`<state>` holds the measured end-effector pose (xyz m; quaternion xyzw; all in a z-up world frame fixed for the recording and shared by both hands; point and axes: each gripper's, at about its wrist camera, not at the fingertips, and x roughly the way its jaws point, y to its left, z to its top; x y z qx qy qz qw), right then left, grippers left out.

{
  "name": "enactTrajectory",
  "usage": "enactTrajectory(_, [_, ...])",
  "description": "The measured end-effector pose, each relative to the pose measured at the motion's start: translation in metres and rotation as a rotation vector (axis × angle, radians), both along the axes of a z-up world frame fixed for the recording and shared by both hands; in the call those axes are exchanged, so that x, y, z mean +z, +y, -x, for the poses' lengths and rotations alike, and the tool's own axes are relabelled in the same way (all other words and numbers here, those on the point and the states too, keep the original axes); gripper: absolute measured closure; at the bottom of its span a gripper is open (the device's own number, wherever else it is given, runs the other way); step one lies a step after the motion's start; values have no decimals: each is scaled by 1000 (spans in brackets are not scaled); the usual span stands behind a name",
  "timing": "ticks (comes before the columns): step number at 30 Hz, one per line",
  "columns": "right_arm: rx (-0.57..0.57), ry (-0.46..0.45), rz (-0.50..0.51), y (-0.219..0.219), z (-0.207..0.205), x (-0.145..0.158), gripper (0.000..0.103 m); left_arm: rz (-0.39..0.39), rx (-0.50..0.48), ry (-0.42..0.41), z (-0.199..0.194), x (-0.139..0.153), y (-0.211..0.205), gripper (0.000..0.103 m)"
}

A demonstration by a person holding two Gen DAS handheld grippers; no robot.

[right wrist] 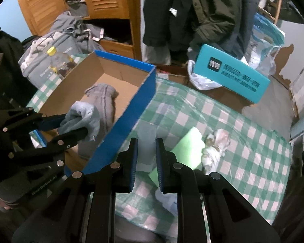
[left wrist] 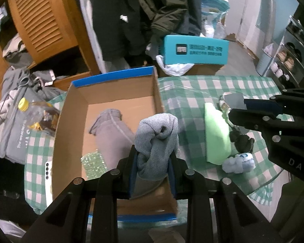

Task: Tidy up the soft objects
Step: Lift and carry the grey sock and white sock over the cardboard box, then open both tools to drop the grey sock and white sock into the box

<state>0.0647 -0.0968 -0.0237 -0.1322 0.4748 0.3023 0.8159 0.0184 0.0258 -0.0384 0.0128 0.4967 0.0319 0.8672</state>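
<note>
Your left tongs [left wrist: 152,174] pinch a soft, light blue-grey cloth bundle [left wrist: 157,141] mid-fold above the cardboard box [left wrist: 71,109]; right tongs [right wrist: 145,162] pressed together, seemingly on pale fabric.

The left gripper [left wrist: 153,162] at six o'clock clamps a bunched light-blue cloth [left wrist: 157,139] above the open cardboard box [left wrist: 71,109]. A grey garment [left wrist: 111,131] lies inside the box. At three o'clock, the right gripper [left wrist: 236,109] pinches a grey patch [left wrist: 234,99] beside a green sponge [left wrist: 215,135] on the checked tablecloth [left wrist: 192,93].
</note>
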Motion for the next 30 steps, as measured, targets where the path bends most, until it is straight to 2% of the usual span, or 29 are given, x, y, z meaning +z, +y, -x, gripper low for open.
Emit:
enactTrajectory(15, [83,20,0,59,2,-3,88,20,90,14,11,-9,54,76])
enactTrajectory(30, [152,67,0,104,5,-21,88,21,160,53,14,-22,87,76])
